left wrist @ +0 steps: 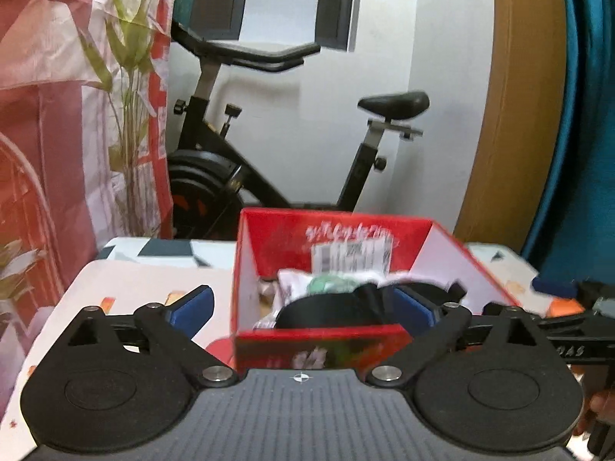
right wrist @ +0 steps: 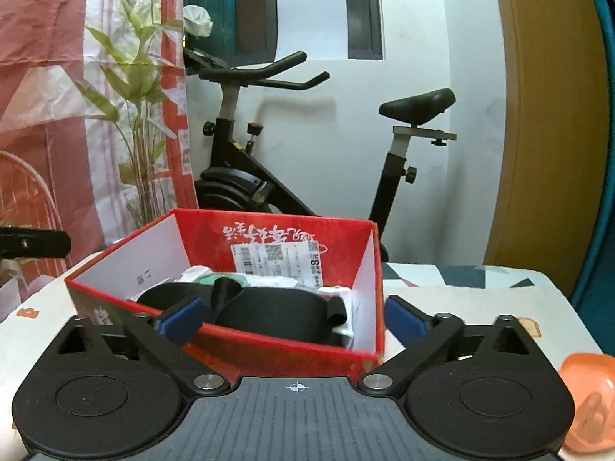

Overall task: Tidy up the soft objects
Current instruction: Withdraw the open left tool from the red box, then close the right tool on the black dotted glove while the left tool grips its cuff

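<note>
Black cloth [right wrist: 269,309] in red box [right wrist: 115,249]

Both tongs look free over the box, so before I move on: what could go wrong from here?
1. The black fabric piece bulges near the rim of the open red cardboard box; it might spill out.
2. The open right tongs straddle the box's near corner; a careless move may snag it.
3. The translucent orange plastic object beside them could get knocked.

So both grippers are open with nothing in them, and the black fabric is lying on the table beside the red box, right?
Not quite. The black fabric lies inside the red box, on top of the white items there, not on the table beside it; the right wrist view shows this plainly. The rest holds: the left gripper and the right gripper are both open with nothing in them.
</note>
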`<action>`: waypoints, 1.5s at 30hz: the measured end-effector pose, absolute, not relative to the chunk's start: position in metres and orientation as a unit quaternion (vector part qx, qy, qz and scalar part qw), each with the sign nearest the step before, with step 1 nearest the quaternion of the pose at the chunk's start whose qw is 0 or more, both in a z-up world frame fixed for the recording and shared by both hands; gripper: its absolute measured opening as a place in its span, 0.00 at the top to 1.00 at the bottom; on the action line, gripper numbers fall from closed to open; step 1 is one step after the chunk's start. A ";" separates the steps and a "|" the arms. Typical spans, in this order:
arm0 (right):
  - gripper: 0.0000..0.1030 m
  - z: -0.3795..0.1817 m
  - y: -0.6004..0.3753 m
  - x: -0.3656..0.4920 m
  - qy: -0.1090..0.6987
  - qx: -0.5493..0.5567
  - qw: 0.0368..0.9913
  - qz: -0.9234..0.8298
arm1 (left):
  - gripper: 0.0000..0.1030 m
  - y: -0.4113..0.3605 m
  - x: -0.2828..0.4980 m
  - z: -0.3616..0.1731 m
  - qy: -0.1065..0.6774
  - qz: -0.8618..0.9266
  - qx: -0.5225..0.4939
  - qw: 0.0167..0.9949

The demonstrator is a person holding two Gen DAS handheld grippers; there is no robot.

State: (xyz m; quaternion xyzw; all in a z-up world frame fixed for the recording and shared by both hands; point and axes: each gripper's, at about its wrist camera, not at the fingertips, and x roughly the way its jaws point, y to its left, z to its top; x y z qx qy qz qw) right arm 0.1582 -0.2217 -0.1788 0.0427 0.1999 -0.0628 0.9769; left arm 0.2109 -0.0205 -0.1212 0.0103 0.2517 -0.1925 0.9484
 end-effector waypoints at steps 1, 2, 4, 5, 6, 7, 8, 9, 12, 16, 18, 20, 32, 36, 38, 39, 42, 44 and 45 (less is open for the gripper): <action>0.00 -0.182 -0.219 0.155 0.194 0.041 0.978 -0.064 | 0.00 -0.019 0.208 -0.123 0.256 -0.192 0.016 0.947; 0.00 -0.185 -0.218 0.151 0.189 0.038 0.979 -0.066 | 0.00 -0.019 0.205 -0.126 0.261 -0.189 0.024 0.946; 0.00 -0.192 -0.214 0.146 0.183 0.040 0.979 -0.073 | 0.00 -0.016 0.201 -0.131 0.267 -0.188 0.033 0.945; 0.00 -0.196 -0.214 0.144 0.185 0.044 0.979 -0.072 | 0.00 -0.014 0.199 -0.135 0.271 -0.188 0.036 0.944; 0.00 -0.199 -0.212 0.142 0.187 0.049 0.979 -0.069 | 0.00 -0.011 0.198 -0.138 0.275 -0.187 0.039 0.942; 0.00 -0.203 -0.211 0.141 0.189 0.053 0.978 -0.065 | 0.00 -0.008 0.198 -0.142 0.280 -0.186 0.041 0.941; 0.00 -0.207 -0.210 0.139 0.192 0.056 0.978 -0.060 | 0.00 -0.005 0.197 -0.146 0.286 -0.184 0.044 0.940; 0.00 -0.211 -0.208 0.138 0.195 0.058 0.978 -0.053 | 0.00 -0.002 0.198 -0.149 0.290 -0.181 0.048 0.938; 0.01 -0.221 -0.200 0.138 0.205 0.063 0.976 -0.033 | 0.00 0.008 0.198 -0.159 0.302 -0.176 0.045 0.936; 0.01 -0.233 -0.189 0.145 0.225 0.073 0.972 -0.010 | 0.03 0.019 0.205 -0.172 0.327 -0.156 0.029 0.932; 0.04 -0.237 -0.183 0.148 0.233 0.077 0.969 0.002 | 0.05 0.025 0.210 -0.179 0.339 -0.149 0.013 0.929; 0.08 -0.242 -0.177 0.152 0.242 0.078 0.967 0.013 | 0.12 0.029 0.213 -0.184 0.348 -0.148 -0.002 0.926; 0.37 -0.275 -0.167 0.184 0.296 0.110 0.948 0.040 | 0.26 0.035 0.227 -0.210 0.379 -0.163 -0.024 0.910; 0.59 -0.285 -0.172 0.183 0.298 0.136 0.943 0.063 | 0.26 0.033 0.230 -0.215 0.388 -0.169 -0.031 0.906; 0.68 -0.286 -0.172 0.180 0.295 0.136 0.943 0.076 | 0.26 0.032 0.232 -0.219 0.393 -0.169 -0.034 0.903; 0.70 -0.285 -0.172 0.180 0.294 0.134 0.943 0.079 | 0.26 0.031 0.232 -0.221 0.394 -0.168 -0.033 0.903; 0.74 -0.287 -0.175 0.176 0.289 0.139 0.943 0.085 | 0.26 0.029 0.232 -0.227 0.402 -0.169 -0.038 0.899; 0.77 -0.289 -0.178 0.173 0.287 0.148 0.943 0.086 | 0.26 0.028 0.231 -0.232 0.407 -0.172 -0.045 0.896; 0.78 -0.290 -0.179 0.172 0.286 0.151 0.942 0.085 | 0.26 0.028 0.231 -0.233 0.409 -0.172 -0.046 0.895</action>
